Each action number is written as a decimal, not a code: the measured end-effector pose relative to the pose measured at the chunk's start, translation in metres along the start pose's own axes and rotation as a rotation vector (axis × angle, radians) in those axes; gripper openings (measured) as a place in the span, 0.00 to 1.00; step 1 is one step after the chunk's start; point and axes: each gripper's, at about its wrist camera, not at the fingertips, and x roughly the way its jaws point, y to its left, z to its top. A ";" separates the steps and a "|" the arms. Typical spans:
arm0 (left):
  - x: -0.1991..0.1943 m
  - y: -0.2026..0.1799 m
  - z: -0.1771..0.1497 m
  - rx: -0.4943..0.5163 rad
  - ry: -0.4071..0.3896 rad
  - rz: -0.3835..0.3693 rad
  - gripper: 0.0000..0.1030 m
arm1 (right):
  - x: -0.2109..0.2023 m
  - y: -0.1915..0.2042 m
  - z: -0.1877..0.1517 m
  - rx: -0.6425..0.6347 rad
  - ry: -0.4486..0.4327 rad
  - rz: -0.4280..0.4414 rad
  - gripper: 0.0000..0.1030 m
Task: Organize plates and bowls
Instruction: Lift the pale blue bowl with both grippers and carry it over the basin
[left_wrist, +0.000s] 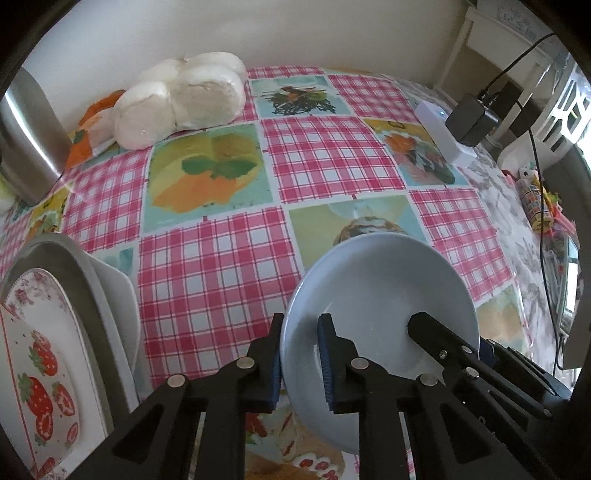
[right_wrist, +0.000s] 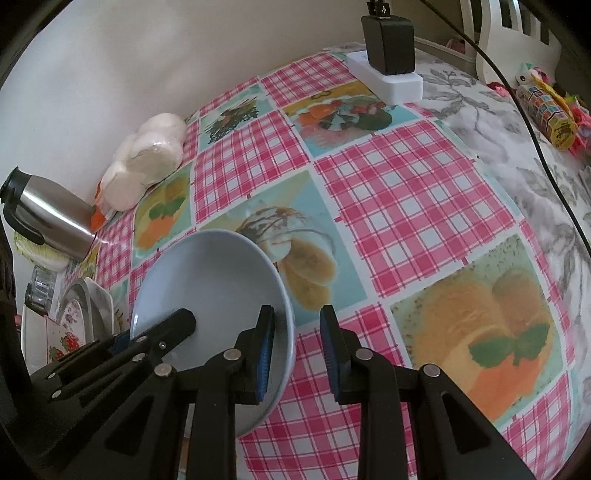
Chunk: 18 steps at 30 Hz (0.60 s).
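We are clamping the blue plate (left_wrist: 376, 288) by both rims, left claw (left_wrist: 301, 363) and right claw (right_wrist: 297, 360) narrowed on it, lifting it level toward the near-left dish rack (left_wrist: 92, 295).

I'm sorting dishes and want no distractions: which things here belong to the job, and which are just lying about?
Job: blue plate, strawberry plate, grey tray.
Lying about: metal jug, wrapped white rolls, black charger, white power strip.
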 end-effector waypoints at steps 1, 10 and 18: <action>0.000 0.001 0.000 -0.002 0.000 -0.003 0.18 | 0.001 0.001 0.000 -0.003 0.001 0.001 0.26; 0.001 0.005 0.001 -0.027 0.004 -0.037 0.17 | 0.006 0.005 -0.003 0.005 0.030 0.058 0.22; 0.000 0.007 0.001 -0.035 0.010 -0.043 0.18 | 0.001 0.006 -0.002 0.005 0.032 0.059 0.22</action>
